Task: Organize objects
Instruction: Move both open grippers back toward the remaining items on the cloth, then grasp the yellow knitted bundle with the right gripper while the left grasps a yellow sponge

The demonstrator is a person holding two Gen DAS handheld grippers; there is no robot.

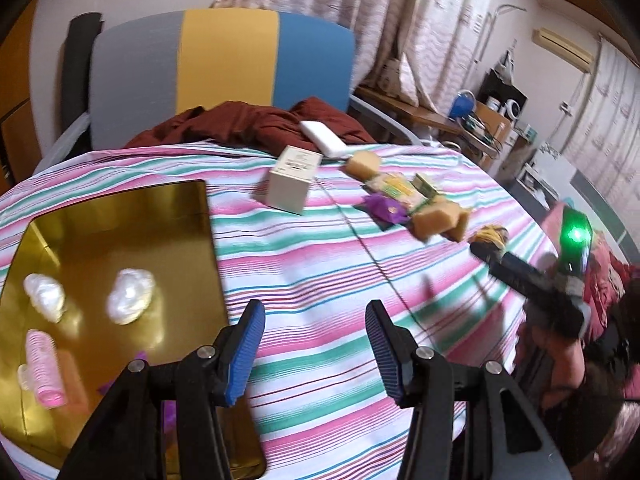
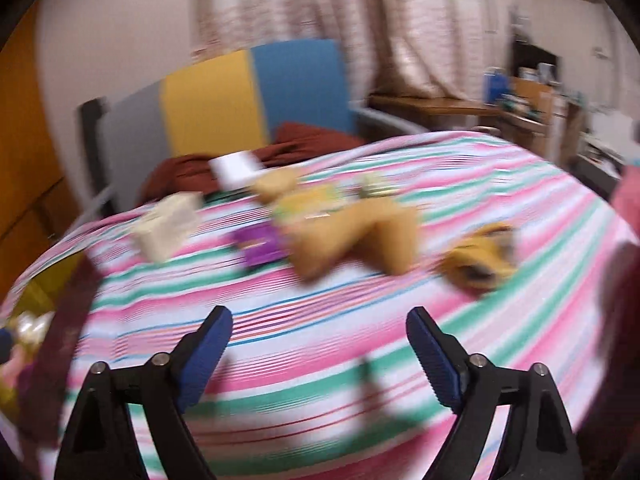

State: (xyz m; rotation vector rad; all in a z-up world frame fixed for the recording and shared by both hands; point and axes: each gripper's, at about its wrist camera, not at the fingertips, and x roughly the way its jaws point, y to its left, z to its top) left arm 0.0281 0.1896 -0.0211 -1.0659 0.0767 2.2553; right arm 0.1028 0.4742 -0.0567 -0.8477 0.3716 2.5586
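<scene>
Two grippers, nothing held: left gripper (image 1: 316, 344) half-spread just right of the gold tray (image 1: 120, 216), right gripper (image 2: 320, 354) wide. Pink hair roller (image 1: 44, 368) inside tray; yellow sponge (image 1: 436, 222) well right.

blur: whole right wrist view smeared, purple item (image 2: 260, 250) and yellow-black lump (image 2: 480, 264) unreadable | cut off: gold tray (image 1: 120, 216) at lower left edge | hidden: tray's near corner behind left gripper (image 1: 316, 344) | blurred: right gripper (image 1: 486, 256) tips
</scene>
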